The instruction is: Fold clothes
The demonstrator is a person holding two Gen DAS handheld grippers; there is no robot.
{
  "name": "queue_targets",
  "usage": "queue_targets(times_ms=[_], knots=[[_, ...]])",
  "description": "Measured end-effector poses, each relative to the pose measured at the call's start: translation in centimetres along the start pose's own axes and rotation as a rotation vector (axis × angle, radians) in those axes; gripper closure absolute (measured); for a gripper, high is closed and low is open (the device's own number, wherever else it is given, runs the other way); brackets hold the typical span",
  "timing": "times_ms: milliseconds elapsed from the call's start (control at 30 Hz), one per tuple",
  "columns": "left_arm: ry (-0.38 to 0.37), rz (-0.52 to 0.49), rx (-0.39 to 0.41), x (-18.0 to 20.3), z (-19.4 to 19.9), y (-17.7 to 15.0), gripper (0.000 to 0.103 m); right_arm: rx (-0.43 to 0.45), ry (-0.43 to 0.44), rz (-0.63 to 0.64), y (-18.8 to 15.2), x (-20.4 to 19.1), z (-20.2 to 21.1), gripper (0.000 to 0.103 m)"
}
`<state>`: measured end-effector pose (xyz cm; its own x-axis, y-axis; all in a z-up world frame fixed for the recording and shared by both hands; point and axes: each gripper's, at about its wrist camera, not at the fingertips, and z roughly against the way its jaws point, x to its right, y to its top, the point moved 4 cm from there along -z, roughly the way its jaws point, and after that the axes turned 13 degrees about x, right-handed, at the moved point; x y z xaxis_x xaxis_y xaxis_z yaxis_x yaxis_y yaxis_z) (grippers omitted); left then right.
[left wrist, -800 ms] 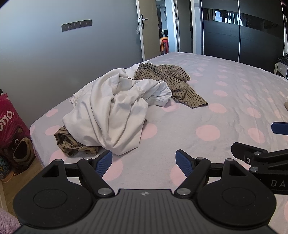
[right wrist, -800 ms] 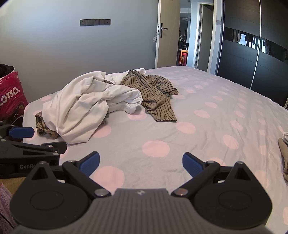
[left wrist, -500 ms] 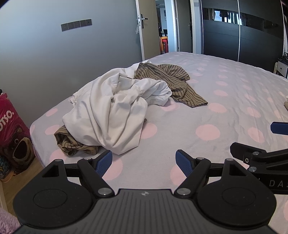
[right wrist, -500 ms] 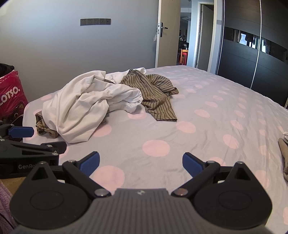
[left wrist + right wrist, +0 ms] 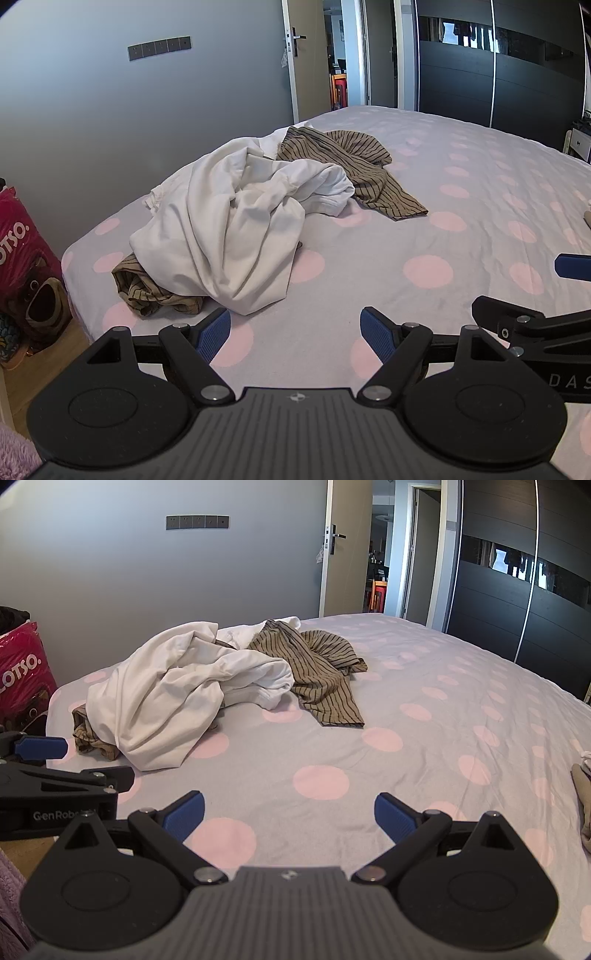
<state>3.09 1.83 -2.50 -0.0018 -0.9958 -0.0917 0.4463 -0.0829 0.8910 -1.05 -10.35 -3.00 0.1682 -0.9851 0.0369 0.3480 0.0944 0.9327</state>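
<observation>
Left hand-held gripper (image 5: 295, 334) is spread wide with nothing between its blue pads, just hanging over the near part of the bed (image 5: 461, 206), and the right hand-held gripper (image 5: 290, 818) is the same deal, jaws wide apart and empty, angled down at the sheet. Both sit side by side, so each one pokes into the edge of the other's view. The clothes are all in a heap toward the left side of the bed, well apart from both grippers: a big crumpled white garment (image 5: 229, 229) lies on top in the middle, a brown striped garment (image 5: 354, 170) is spread out just behind and to the right of it, touching it, and another bit of striped brown fabric (image 5: 147, 288) sticks out from under the white one's near-left edge, close to the corner of the mattress. Nothing is folded yet. The sheet is grey with pink dots. A pink bag (image 5: 22, 251) stands on the floor by the left corner of the bed, and a door (image 5: 345, 550) is open at the back.
</observation>
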Motion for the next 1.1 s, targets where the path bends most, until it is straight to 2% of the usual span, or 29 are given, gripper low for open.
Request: queue_targets(times_ms=[1100], knots=[[-0.001, -0.009, 0.001, 0.94, 0.25, 0.00, 0.026, -0.012, 0.001, 0.016, -0.11, -0.23, -0.06, 0.004]])
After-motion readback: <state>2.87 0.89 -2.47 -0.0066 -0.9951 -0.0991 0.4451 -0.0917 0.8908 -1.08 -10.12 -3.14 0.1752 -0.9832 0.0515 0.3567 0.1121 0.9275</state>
